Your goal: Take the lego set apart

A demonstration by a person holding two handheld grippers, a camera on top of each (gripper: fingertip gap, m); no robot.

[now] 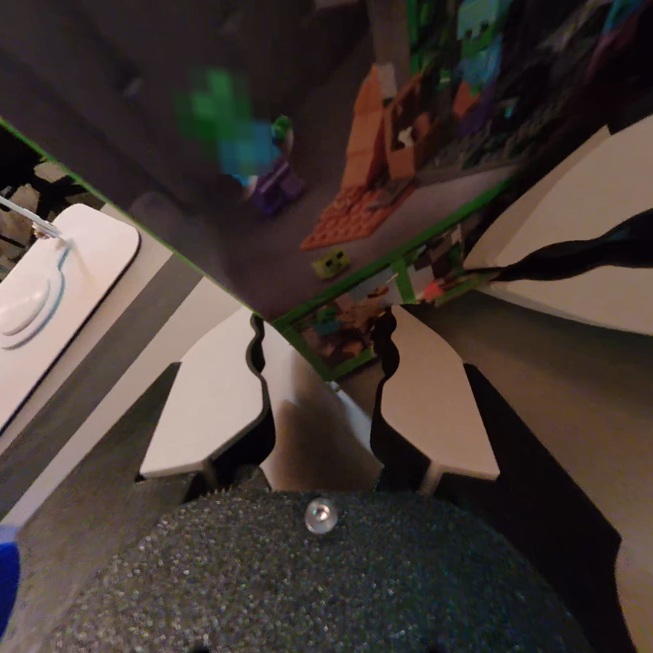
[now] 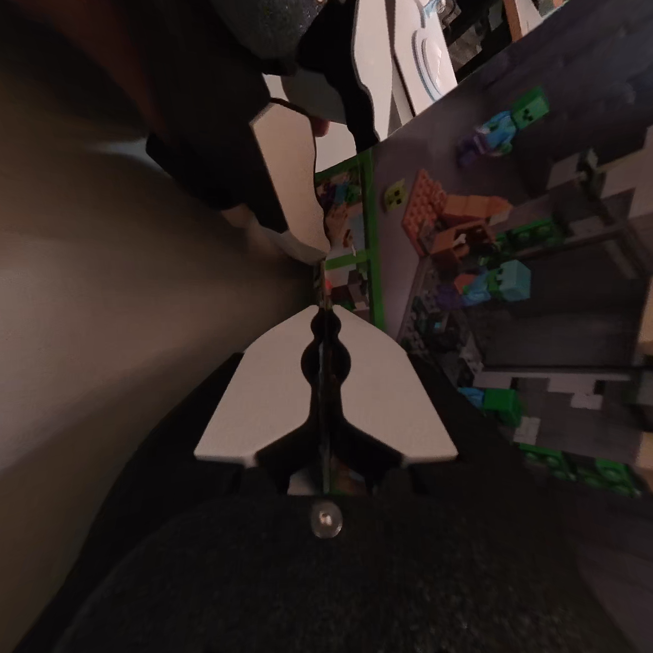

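Note:
The lego item in view is a thin printed lego booklet (image 1: 268, 247), dark grey with a green border and pictures of brick models. It is held up off the table. My left gripper (image 1: 322, 314) is open, and the booklet's corner sits between its spread fingers without being clamped. My right gripper (image 2: 323, 311) is shut on the booklet's edge (image 2: 494, 318), which runs as a thin line between its pads. The right gripper also shows at the far right of the left wrist view (image 1: 512, 272). A white finger (image 2: 293, 176) of the left gripper shows in the right wrist view, beside the booklet's green corner.
A white pad (image 1: 88, 268) with a blue-grey curved mark lies on the table at the left; it also shows in the right wrist view (image 2: 424, 53). The table (image 1: 198, 307) is pale. A blue object (image 1: 7, 572) sits at the lower left edge.

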